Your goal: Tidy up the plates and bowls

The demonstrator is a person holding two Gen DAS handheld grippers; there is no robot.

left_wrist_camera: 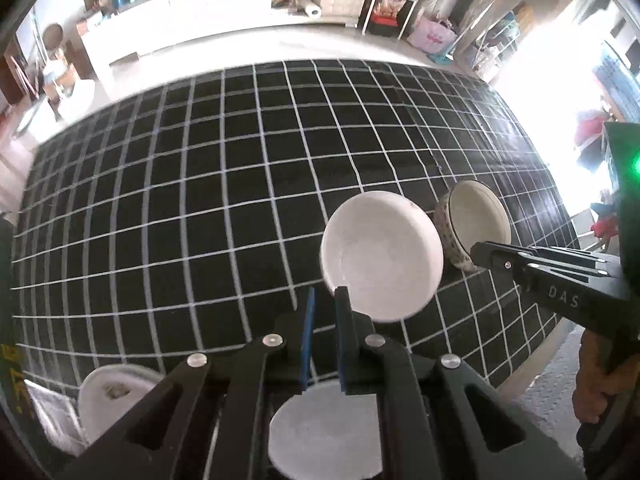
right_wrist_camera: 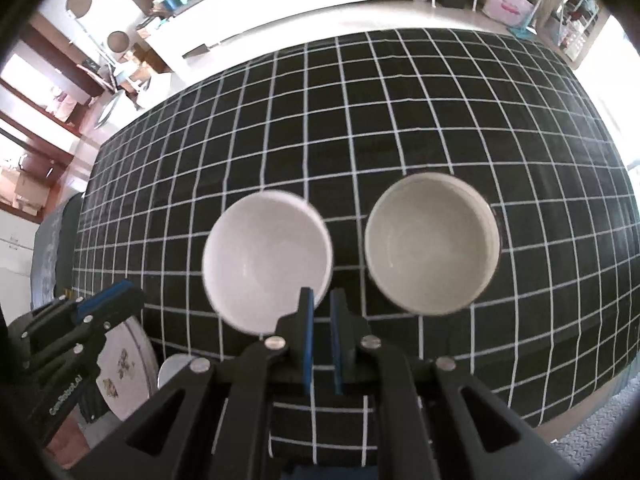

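Note:
A plain white bowl (left_wrist_camera: 380, 256) (right_wrist_camera: 267, 262) and a cream bowl with a speckled outside (left_wrist_camera: 476, 224) (right_wrist_camera: 432, 242) stand side by side on the black grid tablecloth (left_wrist_camera: 200, 200) (right_wrist_camera: 400, 120). My left gripper (left_wrist_camera: 324, 300) is nearly shut and empty, its tips at the white bowl's near rim. My right gripper (right_wrist_camera: 320, 300) is nearly shut and empty, between the two bowls' near rims. In the left wrist view it reaches in from the right (left_wrist_camera: 488, 256) beside the speckled bowl. A small white plate (left_wrist_camera: 324, 432) lies under my left gripper. A flowered plate (left_wrist_camera: 116, 396) (right_wrist_camera: 124, 368) sits at the near left.
The table's near edge runs close below both grippers (right_wrist_camera: 520, 412). Beyond the far edge are a white counter (left_wrist_camera: 200, 12), shelves and bags (left_wrist_camera: 436, 36). The person's hand (left_wrist_camera: 596, 380) holds the right gripper at the right edge.

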